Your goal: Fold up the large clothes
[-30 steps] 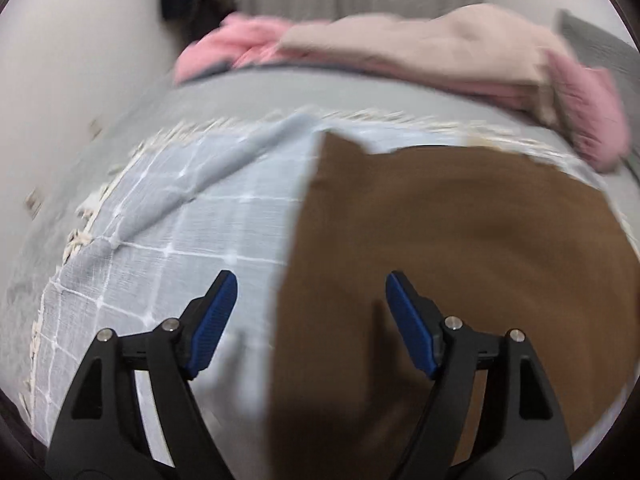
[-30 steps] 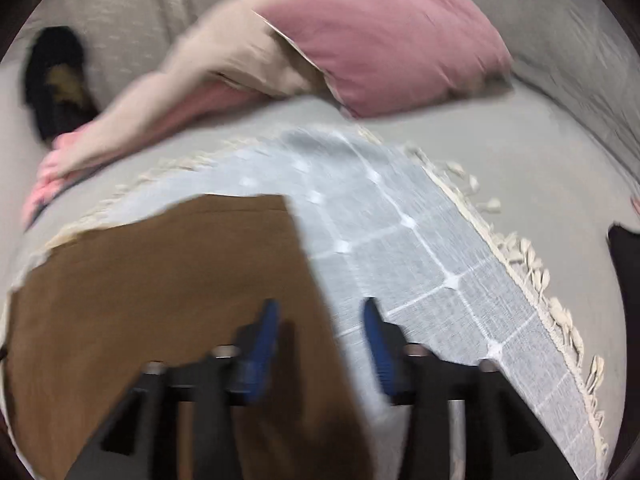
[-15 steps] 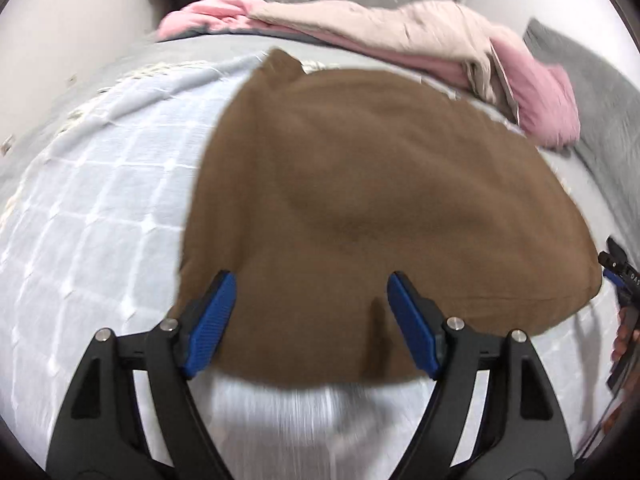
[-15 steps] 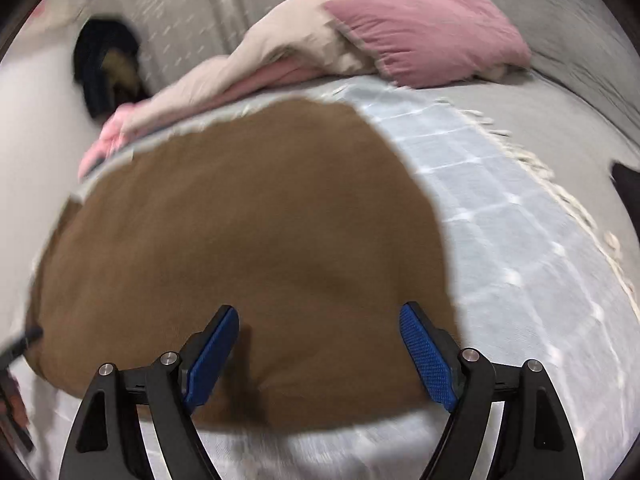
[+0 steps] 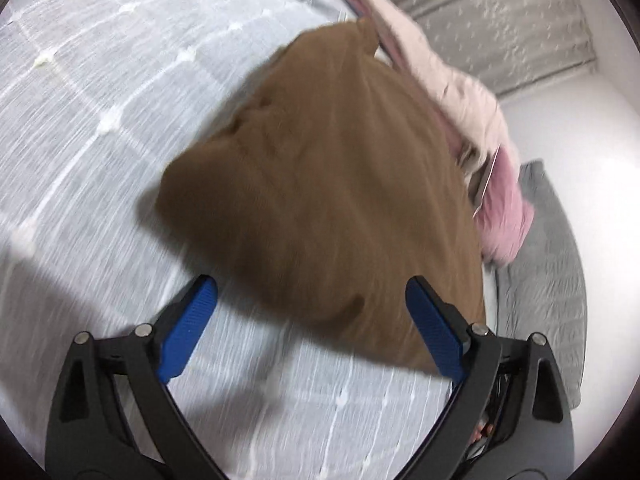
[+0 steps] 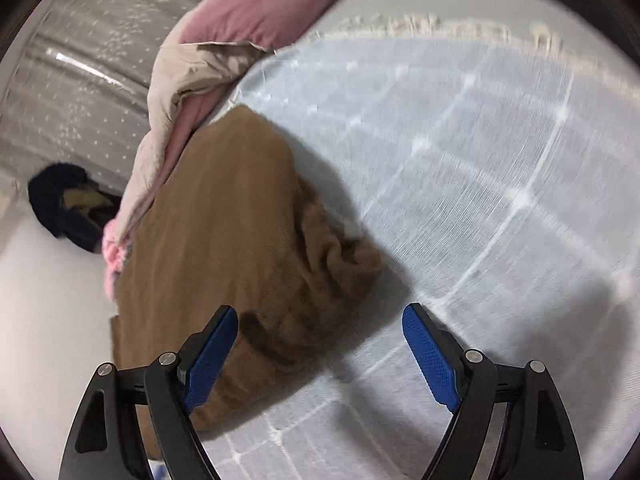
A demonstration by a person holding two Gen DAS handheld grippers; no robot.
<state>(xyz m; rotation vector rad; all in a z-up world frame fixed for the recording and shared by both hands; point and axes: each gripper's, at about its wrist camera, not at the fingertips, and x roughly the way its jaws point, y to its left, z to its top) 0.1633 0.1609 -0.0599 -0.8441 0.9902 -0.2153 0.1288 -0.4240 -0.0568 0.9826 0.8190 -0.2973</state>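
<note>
A large brown garment (image 5: 332,192) lies spread on a light blue checked blanket (image 5: 80,92). My left gripper (image 5: 312,332) is open and empty, just short of the garment's near edge. In the right wrist view the same brown garment (image 6: 224,240) shows a bunched, wrinkled corner on the blanket (image 6: 480,160). My right gripper (image 6: 320,356) is open and empty over that bunched corner, its left finger above the cloth.
A beige and pink heap of bedding (image 5: 472,108) lies along the garment's far side, seen also in the right wrist view (image 6: 224,40). A grey quilt (image 5: 552,280) lies at the right. A dark blue item (image 6: 64,208) sits by the wall.
Both views have swung and tilted outward from the garment's middle to its side edges. The right side now shows a bunched corner. Both grippers have stayed open and empty.
</note>
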